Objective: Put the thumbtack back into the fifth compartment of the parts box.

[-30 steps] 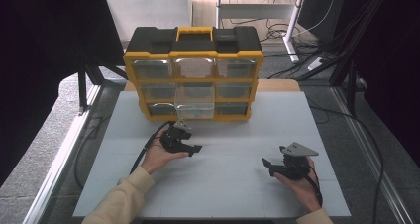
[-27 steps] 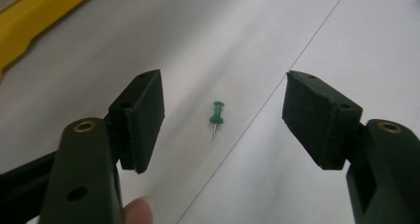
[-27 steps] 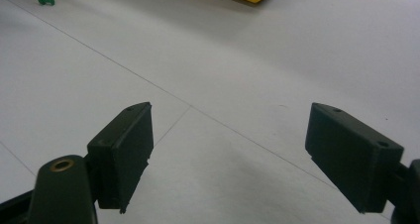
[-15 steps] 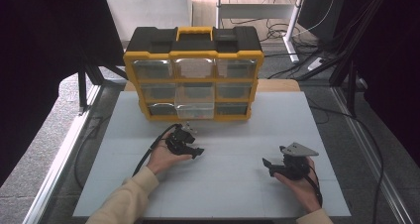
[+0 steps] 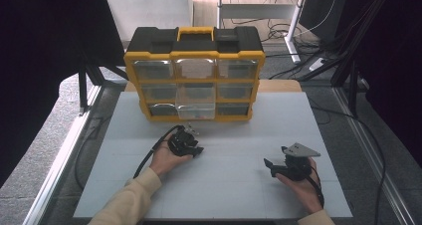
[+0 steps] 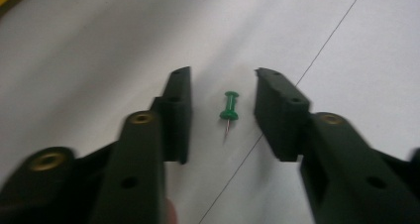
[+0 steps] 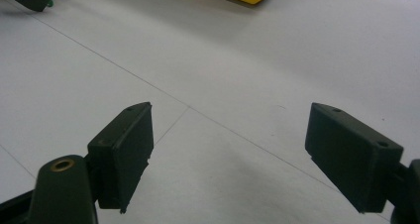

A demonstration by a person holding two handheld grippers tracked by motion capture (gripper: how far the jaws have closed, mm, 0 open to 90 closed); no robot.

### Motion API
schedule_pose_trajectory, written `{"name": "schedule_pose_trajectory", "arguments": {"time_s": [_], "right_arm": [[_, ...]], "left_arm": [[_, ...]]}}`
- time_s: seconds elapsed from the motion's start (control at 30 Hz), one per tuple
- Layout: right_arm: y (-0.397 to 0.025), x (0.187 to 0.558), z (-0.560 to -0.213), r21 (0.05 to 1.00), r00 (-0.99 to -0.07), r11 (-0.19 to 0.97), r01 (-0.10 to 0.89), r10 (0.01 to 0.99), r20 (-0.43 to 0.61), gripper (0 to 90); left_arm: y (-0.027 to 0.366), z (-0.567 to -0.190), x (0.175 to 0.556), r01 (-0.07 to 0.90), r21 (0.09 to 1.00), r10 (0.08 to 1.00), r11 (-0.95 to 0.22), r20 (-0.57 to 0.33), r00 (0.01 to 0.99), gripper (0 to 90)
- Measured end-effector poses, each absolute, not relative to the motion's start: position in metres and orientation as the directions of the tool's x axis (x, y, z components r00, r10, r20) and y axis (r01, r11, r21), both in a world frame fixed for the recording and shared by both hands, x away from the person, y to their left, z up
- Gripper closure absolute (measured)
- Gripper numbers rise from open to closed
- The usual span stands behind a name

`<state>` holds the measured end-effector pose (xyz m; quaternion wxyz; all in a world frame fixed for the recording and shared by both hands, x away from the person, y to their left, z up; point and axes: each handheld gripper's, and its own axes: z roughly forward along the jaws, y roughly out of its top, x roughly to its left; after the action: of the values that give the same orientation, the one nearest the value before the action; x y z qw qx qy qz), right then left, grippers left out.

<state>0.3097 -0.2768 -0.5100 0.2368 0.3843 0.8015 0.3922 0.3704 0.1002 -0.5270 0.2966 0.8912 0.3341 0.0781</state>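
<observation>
Left gripper view shows my left gripper (image 6: pixel 223 110), lowered since 1 second ago, jaws apart around the untouched green pushpin (image 6: pixel 228 107).

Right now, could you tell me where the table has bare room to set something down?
The widest free patch lies between the left gripper and the right gripper, reaching forward to the yellow organizer. The table's right part beside the organizer is bare too. It is tighter at the left gripper, where a green pushpin lies between its open fingers.
</observation>
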Motion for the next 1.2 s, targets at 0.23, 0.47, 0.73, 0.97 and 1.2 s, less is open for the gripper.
{"name": "schedule_pose_trajectory", "arguments": {"time_s": [0.23, 0.47, 0.73, 0.97, 1.2], "right_arm": [[-0.277, 0.310, -0.510, 0.811, -0.593, 0.398, 0.429, 0.801, -0.079, 19.3], [-0.277, 0.310, -0.510, 0.812, -0.592, 0.397, 0.428, 0.802, -0.080, 19.4], [-0.277, 0.310, -0.510, 0.812, -0.590, 0.396, 0.429, 0.803, -0.079, 19.4], [-0.277, 0.310, -0.510, 0.812, -0.589, 0.396, 0.429, 0.804, -0.081, 19.3], [-0.277, 0.309, -0.510, 0.813, -0.589, 0.396, 0.428, 0.804, -0.082, 19.4]], "left_arm": [[0.098, -0.527, 0.366, 0.538, 0.582, 0.631, -0.610, -0.055, 0.774, 82.0], [0.099, -0.527, 0.363, 0.536, 0.596, 0.638, -0.598, -0.051, 0.768, 82.4], [0.112, -0.516, 0.356, 0.544, 0.642, 0.650, -0.540, -0.093, 0.754, 82.6], [0.127, -0.498, 0.345, 0.529, 0.701, 0.656, -0.477, -0.116, 0.745, 82.7], [0.140, -0.484, 0.333, 0.513, 0.742, 0.657, -0.431, -0.131, 0.742, 82.8]]}}
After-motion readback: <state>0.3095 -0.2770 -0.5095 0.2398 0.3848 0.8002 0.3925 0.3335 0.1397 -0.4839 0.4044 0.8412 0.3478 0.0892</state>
